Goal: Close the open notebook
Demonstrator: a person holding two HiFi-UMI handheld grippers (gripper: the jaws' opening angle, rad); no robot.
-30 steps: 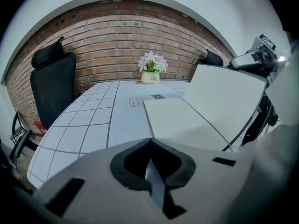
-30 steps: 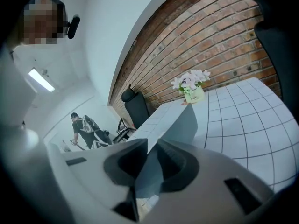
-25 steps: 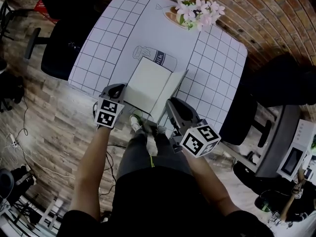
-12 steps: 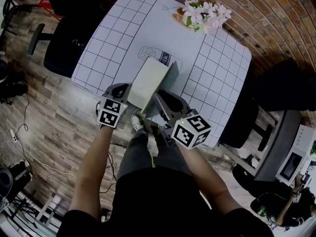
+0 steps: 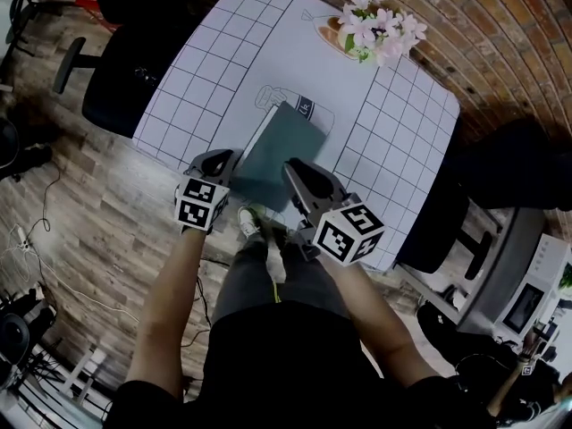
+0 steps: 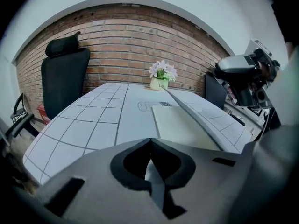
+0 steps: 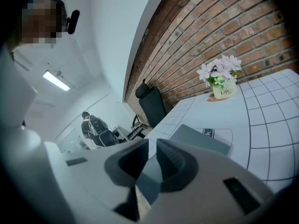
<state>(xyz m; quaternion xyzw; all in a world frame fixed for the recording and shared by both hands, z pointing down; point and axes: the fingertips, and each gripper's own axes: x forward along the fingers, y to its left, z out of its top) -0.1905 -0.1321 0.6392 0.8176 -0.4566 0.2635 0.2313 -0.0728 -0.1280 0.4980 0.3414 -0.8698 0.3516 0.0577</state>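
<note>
The notebook (image 5: pixel 284 150) lies on the white gridded table (image 5: pixel 206 70) with its dark teal cover folded almost down. In the left gripper view the cover (image 6: pixel 196 118) still slants a little above the cream page (image 6: pixel 182 127). My right gripper (image 5: pixel 297 170) is over the notebook's near right part. The cover's edge (image 7: pixel 198 139) runs between its jaws, which have just been closing on it (image 7: pixel 152 146). My left gripper (image 5: pixel 223 157) rests at the notebook's near left corner, its tips (image 6: pixel 149 141) together.
A pot of pink flowers (image 5: pixel 380 25) stands at the table's far edge. Black office chairs sit on the left (image 5: pixel 134 52) and right (image 5: pixel 438 213). A milk bottle drawing (image 5: pixel 308 107) shows beyond the notebook. A person (image 7: pixel 93 125) sits far off.
The cover swung from half raised, through upright, down to the left over the pages. My right gripper moved left with it. The left gripper stayed in place.
</note>
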